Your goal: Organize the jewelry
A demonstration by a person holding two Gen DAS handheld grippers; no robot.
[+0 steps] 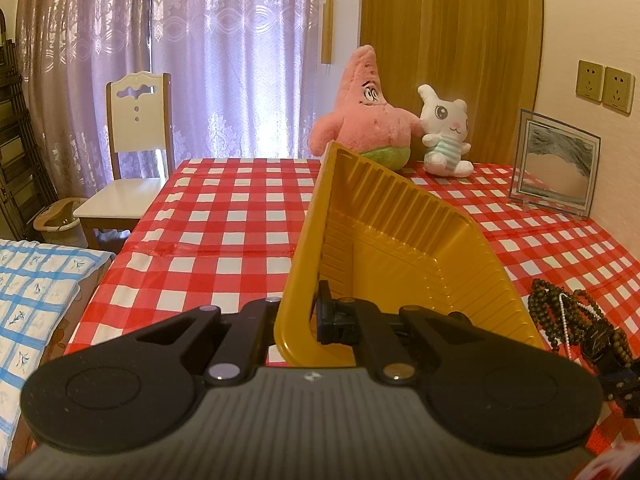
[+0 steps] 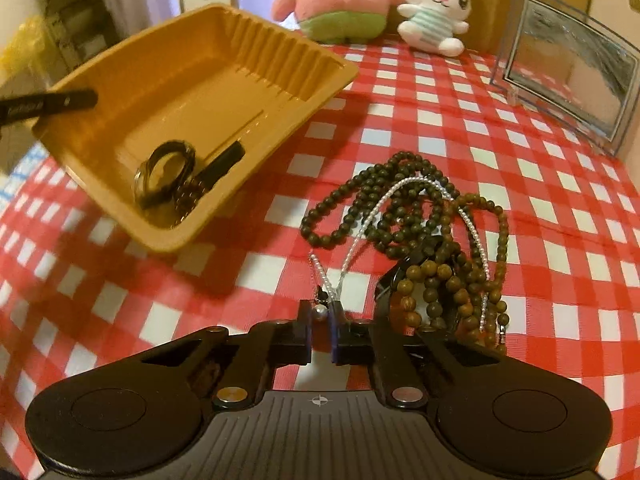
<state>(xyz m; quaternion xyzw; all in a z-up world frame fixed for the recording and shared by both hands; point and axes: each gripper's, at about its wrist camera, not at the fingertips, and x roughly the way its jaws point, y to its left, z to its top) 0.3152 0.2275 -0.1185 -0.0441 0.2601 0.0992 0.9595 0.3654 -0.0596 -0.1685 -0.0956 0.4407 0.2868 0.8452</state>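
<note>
A: Which step are we in?

B: Loading the pile into the yellow plastic tray [image 2: 188,92]. The left gripper [image 1: 314,316] is clamping the tray's near rim, fingers [image 1: 326,312] all but closed on the wall, one outside and one inside. It's holding the tray tilted up off the counter [image 2: 440,128], just left of the right gripper [image 2: 320,320].

A: Anything in the tray yet?

B: A black bangle [image 2: 166,174] and some dark chain pieces, sitting in the low corner nearest the right fingers.

A: And the right side?

B: It's going for the pearl strand [image 2: 400,188]. The right fingers [image 2: 306,328] are standing at a narrow gap with the strand's large end pearl [image 2: 319,311] and clasp between the tips. Looks like they're pinching it, but I can't tell for sure that both pads are pressing.

A: Where's the rest?

B: The dark bead necklace [image 2: 352,200] and brown bead bracelets [image 2: 436,280] are lying heaped just ahead and right of the right fingers, on the checked cloth. The pearl strand is running up through that heap.

A: Next move?

B: My read: lift the pearl end slowly so the strand is pulling clear of the beads, then swing left over the tray and drop. The risk is snagging and dragging the whole heap along.
</note>
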